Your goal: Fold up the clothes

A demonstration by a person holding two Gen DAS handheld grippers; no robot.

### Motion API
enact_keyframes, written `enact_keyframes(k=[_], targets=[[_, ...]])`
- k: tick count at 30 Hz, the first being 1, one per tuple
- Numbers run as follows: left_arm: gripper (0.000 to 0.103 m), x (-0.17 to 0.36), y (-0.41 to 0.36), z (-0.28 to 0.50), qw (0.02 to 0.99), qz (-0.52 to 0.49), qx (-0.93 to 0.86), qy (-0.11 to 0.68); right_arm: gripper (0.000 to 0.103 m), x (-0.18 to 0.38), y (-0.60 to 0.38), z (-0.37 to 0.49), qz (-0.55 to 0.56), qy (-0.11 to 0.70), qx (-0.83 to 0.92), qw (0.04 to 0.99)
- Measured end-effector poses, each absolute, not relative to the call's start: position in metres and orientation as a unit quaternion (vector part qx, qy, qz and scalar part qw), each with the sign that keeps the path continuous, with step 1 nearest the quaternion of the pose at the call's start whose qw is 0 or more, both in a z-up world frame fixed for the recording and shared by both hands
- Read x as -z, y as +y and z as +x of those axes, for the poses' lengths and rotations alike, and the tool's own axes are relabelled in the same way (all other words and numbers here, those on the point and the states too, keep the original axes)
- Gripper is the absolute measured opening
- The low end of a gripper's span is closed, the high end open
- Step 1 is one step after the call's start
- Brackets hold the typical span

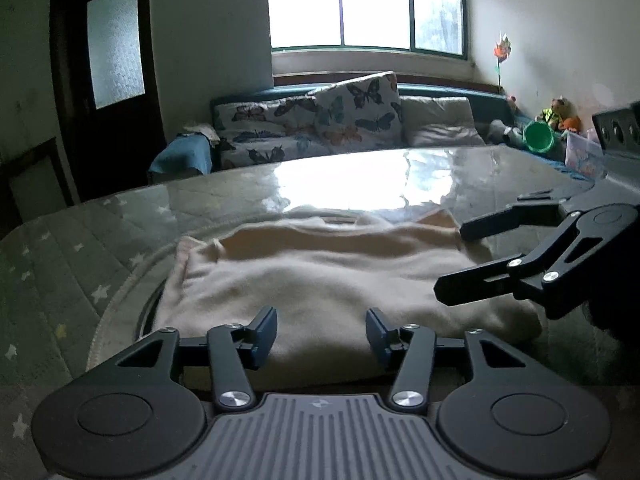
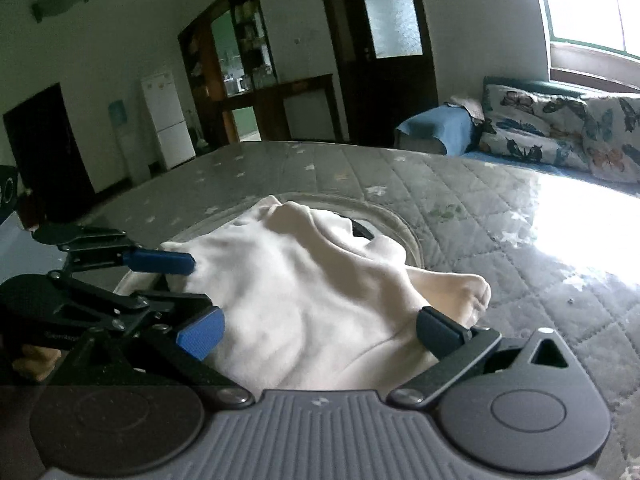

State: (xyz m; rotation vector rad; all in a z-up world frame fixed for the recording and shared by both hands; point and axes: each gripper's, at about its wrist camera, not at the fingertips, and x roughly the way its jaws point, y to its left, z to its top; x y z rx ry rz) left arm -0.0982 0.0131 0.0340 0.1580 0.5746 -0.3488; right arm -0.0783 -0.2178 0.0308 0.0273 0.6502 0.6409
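Over the table (image 1: 120, 216) I've both grippers, left (image 1: 322, 334) and right (image 1: 448, 264), open and empty, I think; careless closing could rumple the folded cream garment (image 1: 320, 276).

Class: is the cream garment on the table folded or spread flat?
Folded. The cream garment lies as a doubled, compact bundle on the table, with stacked layers at its near edge.

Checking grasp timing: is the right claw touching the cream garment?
Cannot tell. In the right wrist view the garment runs behind the fingers of the open right claw, no gap or press visible; the left wrist view shows only overlap.
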Motion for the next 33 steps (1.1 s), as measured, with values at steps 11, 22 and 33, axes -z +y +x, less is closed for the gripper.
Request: enact_keyframes(k=[11, 22, 33], targets=[[0.058, -0.047, 0.042, -0.077, 0.955, 0.070, 0.108, 0.268, 0.103, -0.040, -0.224, -0.075, 0.011, 0.303, -0.249, 0.920], [0.060, -0.033, 0.077, -0.023, 0.940, 0.025, 0.058, 0.337, 0.103, -0.027, -0.251, -0.056, 0.092, 0.338, -0.202, 0.914], [0.066, -0.027, 0.087, -0.019, 0.933, 0.004, 0.072, 0.352, 0.102, -0.020, -0.251, -0.054, 0.101, 0.347, -0.206, 0.910]])
